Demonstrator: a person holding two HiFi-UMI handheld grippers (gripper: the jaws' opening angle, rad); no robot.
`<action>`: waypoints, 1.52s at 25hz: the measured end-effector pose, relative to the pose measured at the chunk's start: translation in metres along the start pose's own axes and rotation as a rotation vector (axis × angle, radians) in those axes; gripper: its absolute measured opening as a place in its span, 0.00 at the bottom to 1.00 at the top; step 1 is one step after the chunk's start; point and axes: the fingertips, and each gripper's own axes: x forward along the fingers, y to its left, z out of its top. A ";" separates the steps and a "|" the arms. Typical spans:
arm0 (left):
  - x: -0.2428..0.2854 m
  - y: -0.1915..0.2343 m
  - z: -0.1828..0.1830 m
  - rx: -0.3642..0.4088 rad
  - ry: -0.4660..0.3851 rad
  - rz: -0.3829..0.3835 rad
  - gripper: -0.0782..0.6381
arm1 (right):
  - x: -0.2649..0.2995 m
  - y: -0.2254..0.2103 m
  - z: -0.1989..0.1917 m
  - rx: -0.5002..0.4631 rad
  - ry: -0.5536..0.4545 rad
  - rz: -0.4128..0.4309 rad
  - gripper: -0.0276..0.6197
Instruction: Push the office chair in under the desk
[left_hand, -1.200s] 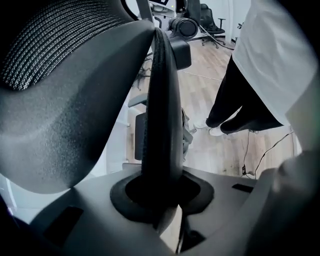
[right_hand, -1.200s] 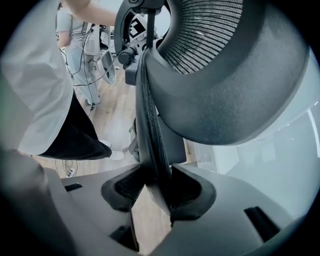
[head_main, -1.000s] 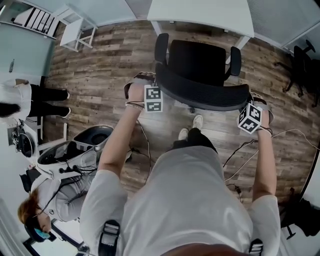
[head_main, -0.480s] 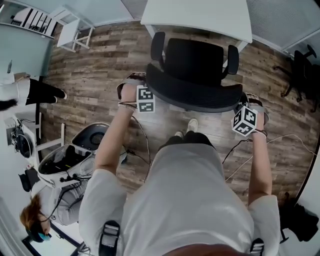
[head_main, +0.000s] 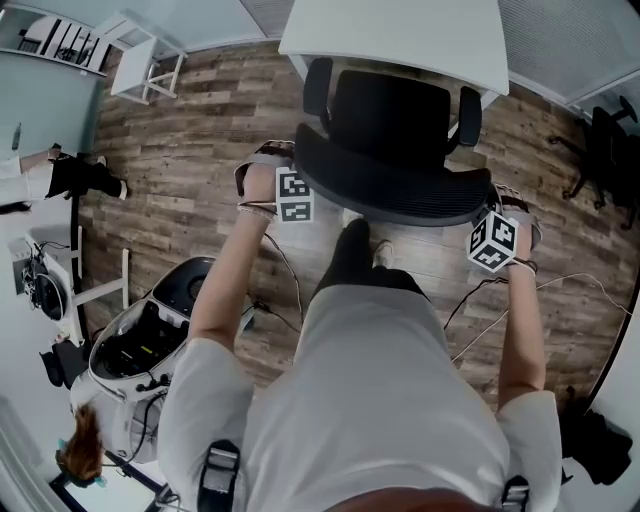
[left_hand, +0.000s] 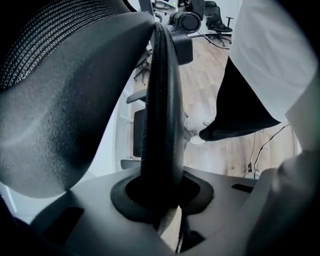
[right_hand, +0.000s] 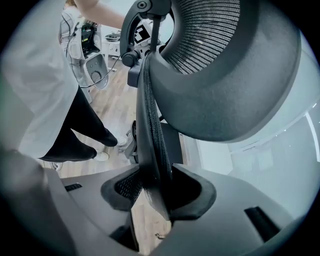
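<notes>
The black office chair (head_main: 390, 120) faces the white desk (head_main: 400, 35), its seat front at the desk's edge. Its curved mesh backrest (head_main: 395, 190) is nearest me. My left gripper (head_main: 296, 190) is shut on the backrest's left edge and my right gripper (head_main: 490, 235) on its right edge. In the left gripper view the backrest rim (left_hand: 160, 125) runs upright between the pads of the left gripper (left_hand: 162, 200). In the right gripper view the thinner rim (right_hand: 150, 150) is clamped by the right gripper (right_hand: 157, 192). The jaw tips are hidden under the backrest in the head view.
A white side table (head_main: 140, 55) stands at the far left. A grey machine (head_main: 150, 340) with cables (head_main: 480, 300) sits on the wood floor left of me. Another black chair (head_main: 605, 130) is at the right. A person's legs (head_main: 70, 178) show at the left edge.
The chair has rolled toward the desk with both grippers following it. My leg has stepped forward behind the backrest. The person at the left has moved away.
</notes>
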 end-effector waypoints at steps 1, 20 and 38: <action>0.002 0.004 0.000 0.001 0.000 0.000 0.25 | 0.003 -0.004 0.000 0.002 0.003 -0.001 0.32; 0.041 0.090 0.000 0.024 -0.014 0.020 0.25 | 0.059 -0.087 -0.028 0.004 0.190 -0.010 0.31; 0.076 0.169 -0.012 0.044 -0.009 0.030 0.24 | 0.099 -0.159 -0.031 -0.003 0.209 0.003 0.28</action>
